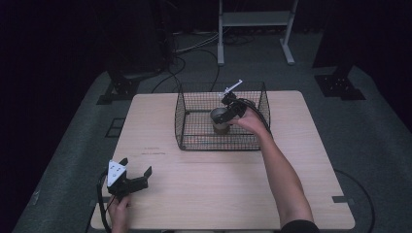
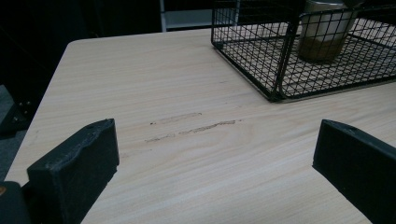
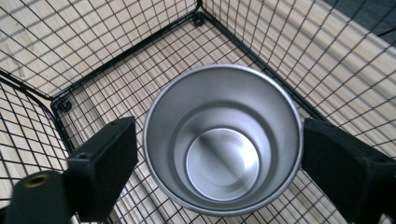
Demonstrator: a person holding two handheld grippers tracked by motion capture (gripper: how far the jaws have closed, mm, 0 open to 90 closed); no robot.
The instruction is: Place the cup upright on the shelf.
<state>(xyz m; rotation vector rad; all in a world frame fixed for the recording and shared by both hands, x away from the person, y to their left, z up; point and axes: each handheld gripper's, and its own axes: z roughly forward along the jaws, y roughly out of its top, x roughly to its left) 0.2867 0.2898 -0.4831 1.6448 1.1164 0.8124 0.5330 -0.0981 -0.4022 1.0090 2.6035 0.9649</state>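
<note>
Steel cup (image 3: 223, 144) standing upright inside a black wire basket (image 1: 194, 131) on the far half of a wooden table (image 1: 218, 194). Right gripper (image 1: 224, 112) reaches into the basket, jaws spread on either side of the cup's rim, left jaw just apart. Left gripper (image 1: 137, 171) rests near the table's front-left corner, jaws wide and holding nothing.

**Open desk, walled basket**

The desk (image 1: 218, 194) lies bare before the left tongs (image 1: 137, 171). The wire basket (image 1: 194, 128), open on top, walls in the cup (image 3: 223, 144); the right tongs (image 3: 219, 158) straddle it closely.
</note>
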